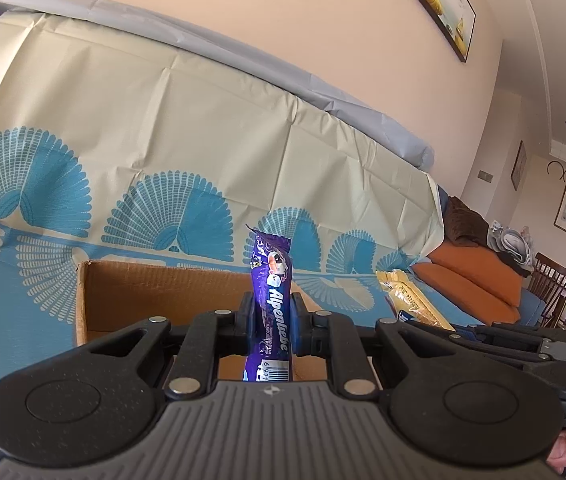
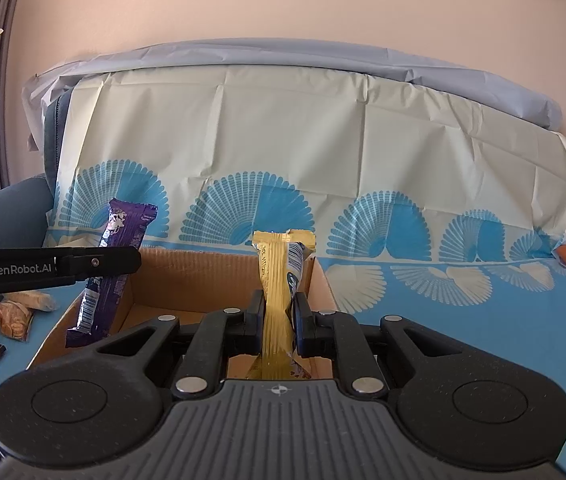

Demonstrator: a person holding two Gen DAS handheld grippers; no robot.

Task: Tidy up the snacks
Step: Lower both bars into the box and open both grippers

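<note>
Your left gripper point(image 1: 271, 316) is clamped on a purple Alpenliebe candy pack point(image 1: 270, 300), and your right gripper point(image 2: 279, 314) is clamped on a gold-wrapped snack bar point(image 2: 279, 280). Both packs hang above the open cardboard box point(image 2: 187, 276) that sits on the blue fan-patterned cloth point(image 2: 463, 320).

Both will likely feel light, with slick, crinkly wrappers that can slide under the pads. The contents may crack if you squeeze hard, so take each pack across its middle, as you do now, rather than by a thin sealed end.

Each pack's long axis runs roughly upright. The purple one leans slightly, with its barcode end down and its torn-looking crimp up. The gold one stands with its crimped end up.
</note>
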